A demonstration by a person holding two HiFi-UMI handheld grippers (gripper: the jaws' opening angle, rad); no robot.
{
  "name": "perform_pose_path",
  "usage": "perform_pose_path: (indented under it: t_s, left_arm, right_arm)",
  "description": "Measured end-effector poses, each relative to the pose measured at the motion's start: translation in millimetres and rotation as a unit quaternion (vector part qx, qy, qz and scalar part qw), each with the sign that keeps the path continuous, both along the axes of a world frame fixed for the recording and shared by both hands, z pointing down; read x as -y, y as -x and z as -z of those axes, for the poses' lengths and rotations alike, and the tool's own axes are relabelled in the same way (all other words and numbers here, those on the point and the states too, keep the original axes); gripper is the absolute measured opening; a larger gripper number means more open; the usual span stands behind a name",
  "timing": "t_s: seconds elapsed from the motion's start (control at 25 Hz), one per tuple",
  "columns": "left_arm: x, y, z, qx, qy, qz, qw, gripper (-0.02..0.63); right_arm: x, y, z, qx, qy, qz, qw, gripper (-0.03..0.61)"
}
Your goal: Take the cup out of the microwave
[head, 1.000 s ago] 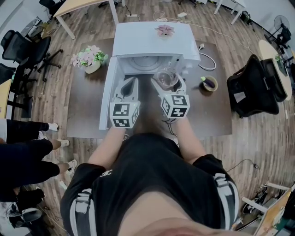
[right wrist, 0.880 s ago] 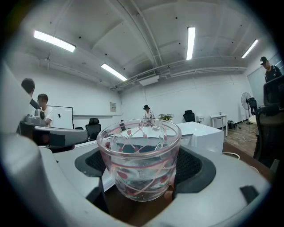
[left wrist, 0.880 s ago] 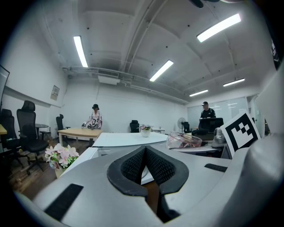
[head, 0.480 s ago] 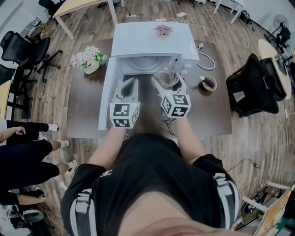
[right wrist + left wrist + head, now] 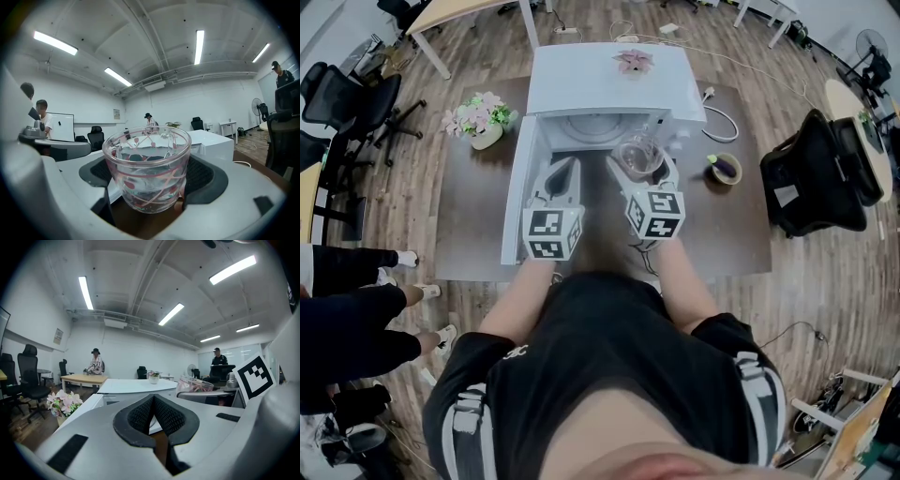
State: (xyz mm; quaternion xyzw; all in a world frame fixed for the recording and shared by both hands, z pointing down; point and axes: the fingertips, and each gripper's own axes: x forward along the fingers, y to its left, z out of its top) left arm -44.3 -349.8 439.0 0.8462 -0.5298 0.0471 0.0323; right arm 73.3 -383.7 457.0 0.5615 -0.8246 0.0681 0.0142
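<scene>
A clear glass cup (image 5: 147, 168) with red and green printed marks sits between the pads of my right gripper (image 5: 150, 180), which is shut on it. In the head view the cup (image 5: 638, 157) hangs just in front of the open white microwave (image 5: 609, 84), at the right side of its mouth, with the right gripper (image 5: 639, 169) under it. My left gripper (image 5: 562, 178) rests beside it to the left, in front of the opening. Its black pads (image 5: 140, 416) touch at the tips with nothing between them.
The microwave door (image 5: 517, 202) stands open to the left of my left gripper. A pot of pink flowers (image 5: 480, 120) stands on the dark table (image 5: 469, 234) at left, a small bowl (image 5: 725, 170) at right, and a white cable (image 5: 727, 127) lies behind it. A small flower ornament (image 5: 635, 62) tops the microwave.
The cup in my right gripper has barely shifted, staying at the microwave's mouth. The left gripper has not moved. A person's hand at the left edge has gone from view.
</scene>
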Motion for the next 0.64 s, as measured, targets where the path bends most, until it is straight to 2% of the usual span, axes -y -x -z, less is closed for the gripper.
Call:
perform_pose_path:
  t_s: [0.64]
  left_arm:
    - [7.2, 0.3, 1.7, -0.001, -0.004, -0.006, 1.0000, 0.002]
  right_arm:
    - [5.5, 1.8, -2.8, -0.007, 0.004, -0.001, 1.000, 0.465]
